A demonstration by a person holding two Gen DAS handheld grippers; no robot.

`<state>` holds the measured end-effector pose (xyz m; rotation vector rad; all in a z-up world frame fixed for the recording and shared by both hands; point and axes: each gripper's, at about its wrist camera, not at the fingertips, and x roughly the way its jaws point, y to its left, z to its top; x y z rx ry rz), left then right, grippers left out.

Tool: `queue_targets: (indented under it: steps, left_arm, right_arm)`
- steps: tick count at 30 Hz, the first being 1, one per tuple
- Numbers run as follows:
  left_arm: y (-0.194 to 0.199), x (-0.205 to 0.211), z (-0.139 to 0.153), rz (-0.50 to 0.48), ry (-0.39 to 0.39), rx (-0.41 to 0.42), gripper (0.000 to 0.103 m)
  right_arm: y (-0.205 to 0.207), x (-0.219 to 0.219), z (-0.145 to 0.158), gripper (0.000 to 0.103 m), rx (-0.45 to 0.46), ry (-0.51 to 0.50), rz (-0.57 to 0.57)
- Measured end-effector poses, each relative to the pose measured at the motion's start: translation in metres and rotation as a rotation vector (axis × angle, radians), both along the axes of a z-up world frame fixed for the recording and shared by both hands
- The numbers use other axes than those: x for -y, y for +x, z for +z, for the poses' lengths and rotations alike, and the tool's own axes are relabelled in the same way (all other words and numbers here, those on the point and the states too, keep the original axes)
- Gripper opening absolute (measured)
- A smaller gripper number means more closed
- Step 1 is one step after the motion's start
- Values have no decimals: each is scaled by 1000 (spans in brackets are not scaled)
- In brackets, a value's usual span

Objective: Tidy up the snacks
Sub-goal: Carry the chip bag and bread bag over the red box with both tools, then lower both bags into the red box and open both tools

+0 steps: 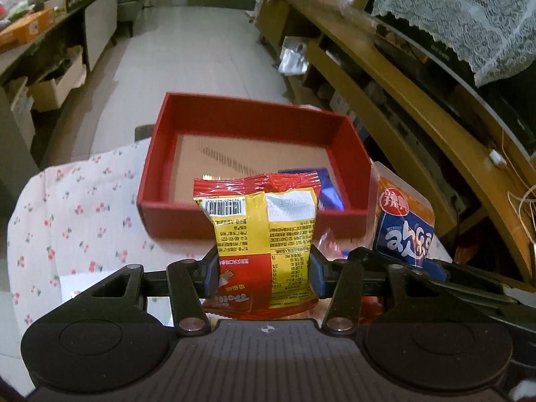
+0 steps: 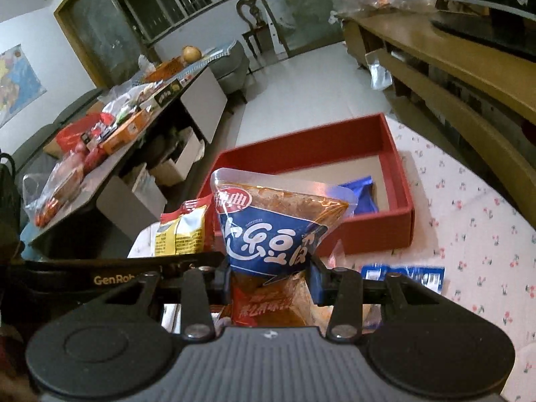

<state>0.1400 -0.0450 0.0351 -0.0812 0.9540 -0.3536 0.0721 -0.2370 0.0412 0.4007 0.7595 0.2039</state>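
Observation:
My left gripper [image 1: 264,269] is shut on a red and yellow snack packet [image 1: 258,221], held upright above the near wall of the red box [image 1: 234,216]. My right gripper [image 2: 269,276] is shut on a blue and orange snack pouch [image 2: 271,231], lifted just short of the red box [image 2: 375,231]. That pouch [image 1: 405,227] shows in the left wrist view at the right, and the yellow packet [image 2: 182,231] shows in the right wrist view at the left. A blue packet [image 2: 363,194] lies in the box's near corner, also seen as blue packet [image 1: 330,194].
The box stands on a floral cloth [image 1: 80,214]. Another blue packet [image 2: 408,276] lies on the cloth [image 2: 475,234] near my right gripper, with more orange wrappers under it. A cluttered side table [image 2: 110,154] stands at left. A wooden shelf unit [image 1: 385,77] runs along the right.

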Motion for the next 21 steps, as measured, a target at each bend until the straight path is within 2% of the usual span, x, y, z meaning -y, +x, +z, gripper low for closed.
queue_targets:
  steps: [9,21]
  left_arm:
    - [23,12,12,26,-8,45,57]
    - [53,19,15,56,-8,63,57]
  right_arm:
    - [27,11,9,69,36,12,-27]
    - [63,23,11,69,43,27,-43]
